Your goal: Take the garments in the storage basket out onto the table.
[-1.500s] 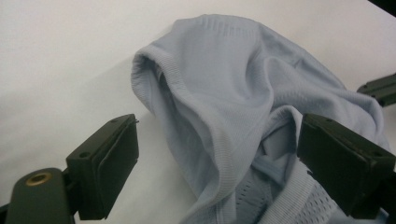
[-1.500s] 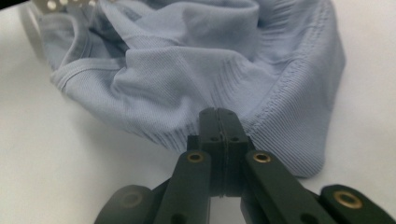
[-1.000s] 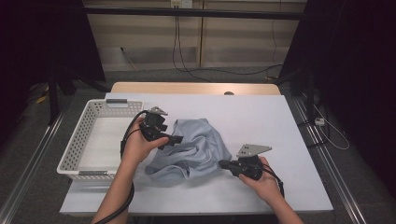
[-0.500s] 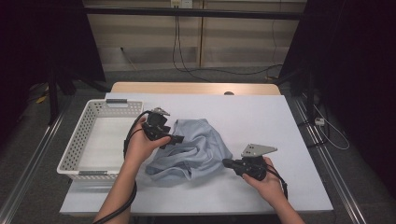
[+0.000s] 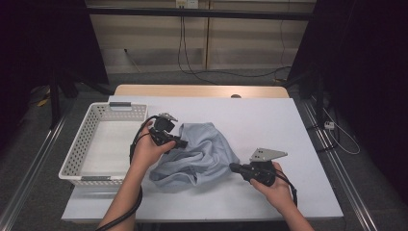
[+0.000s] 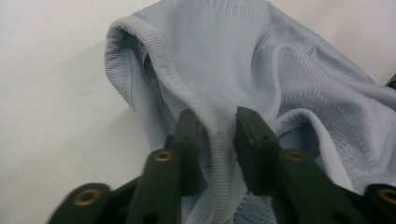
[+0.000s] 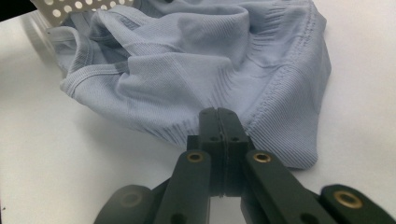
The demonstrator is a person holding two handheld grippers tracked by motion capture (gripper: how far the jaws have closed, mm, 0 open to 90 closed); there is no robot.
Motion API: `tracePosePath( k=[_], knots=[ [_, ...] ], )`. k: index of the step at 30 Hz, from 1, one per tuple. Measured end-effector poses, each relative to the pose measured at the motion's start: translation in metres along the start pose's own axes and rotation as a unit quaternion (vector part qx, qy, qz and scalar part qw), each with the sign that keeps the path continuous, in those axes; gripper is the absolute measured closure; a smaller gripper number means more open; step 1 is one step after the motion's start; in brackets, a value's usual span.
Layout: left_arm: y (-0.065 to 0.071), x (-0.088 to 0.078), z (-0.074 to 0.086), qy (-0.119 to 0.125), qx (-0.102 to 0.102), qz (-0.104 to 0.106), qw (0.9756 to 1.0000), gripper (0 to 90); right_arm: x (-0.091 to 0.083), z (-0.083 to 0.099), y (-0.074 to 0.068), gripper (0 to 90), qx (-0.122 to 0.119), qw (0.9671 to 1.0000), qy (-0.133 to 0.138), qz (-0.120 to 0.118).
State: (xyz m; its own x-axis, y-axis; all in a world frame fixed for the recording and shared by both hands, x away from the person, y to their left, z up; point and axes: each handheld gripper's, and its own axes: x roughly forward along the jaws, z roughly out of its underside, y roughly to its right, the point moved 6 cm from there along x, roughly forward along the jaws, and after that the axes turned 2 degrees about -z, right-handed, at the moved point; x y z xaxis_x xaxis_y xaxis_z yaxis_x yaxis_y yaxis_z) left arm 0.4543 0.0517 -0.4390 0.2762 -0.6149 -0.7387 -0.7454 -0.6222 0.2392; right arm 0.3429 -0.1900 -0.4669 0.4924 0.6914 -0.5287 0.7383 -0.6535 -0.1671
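Lay crumpled mid-table: pale blue shirt (image 5: 197, 156), just right of the white basket (image 5: 79, 159), on the white table (image 5: 269, 120). Gripped at both sides. Left gripper (image 5: 182, 143) (image 6: 218, 135) at the shirt's upper left edge, jaws just closing, narrowed around a ribbed fold, pads against the cloth in the left gripper view. Right gripper (image 5: 233, 167) (image 7: 218, 122) at the lower right edge, jaws pressed together, tips on the hem; whether any cloth was pinched between them could not be told. Left hand (image 5: 146, 151) next to the basket, right hand (image 5: 272, 185) near the table's front edge.
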Motion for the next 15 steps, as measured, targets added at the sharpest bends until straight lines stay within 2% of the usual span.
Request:
tracePosePath(
  k=[2, 5, 9, 15],
  knots=[
    [0.0, -0.002, -0.003, 0.013, -0.008, -0.001, 0.9999, 79.8, -0.001, 0.0, -0.001, 90.0, 0.0, 1.0, 0.0, -0.003],
    [0.001, -0.005, -0.009, 0.036, -0.018, 0.01, 0.9991, 82.7, -0.002, -0.001, -0.003, 90.0, 0.002, 0.9999, 0.003, -0.01],
    [0.002, -0.003, -0.015, 0.051, -0.016, 0.015, 0.9984, 83.7, -0.003, -0.003, -0.011, 90.0, -0.005, 0.9998, 0.002, -0.018],
    [0.005, 0.0, -0.022, 0.066, -0.012, 0.019, 0.9976, 84.6, -0.002, -0.008, -0.025, 90.0, -0.008, 0.999, 0.004, -0.043]
  ],
)
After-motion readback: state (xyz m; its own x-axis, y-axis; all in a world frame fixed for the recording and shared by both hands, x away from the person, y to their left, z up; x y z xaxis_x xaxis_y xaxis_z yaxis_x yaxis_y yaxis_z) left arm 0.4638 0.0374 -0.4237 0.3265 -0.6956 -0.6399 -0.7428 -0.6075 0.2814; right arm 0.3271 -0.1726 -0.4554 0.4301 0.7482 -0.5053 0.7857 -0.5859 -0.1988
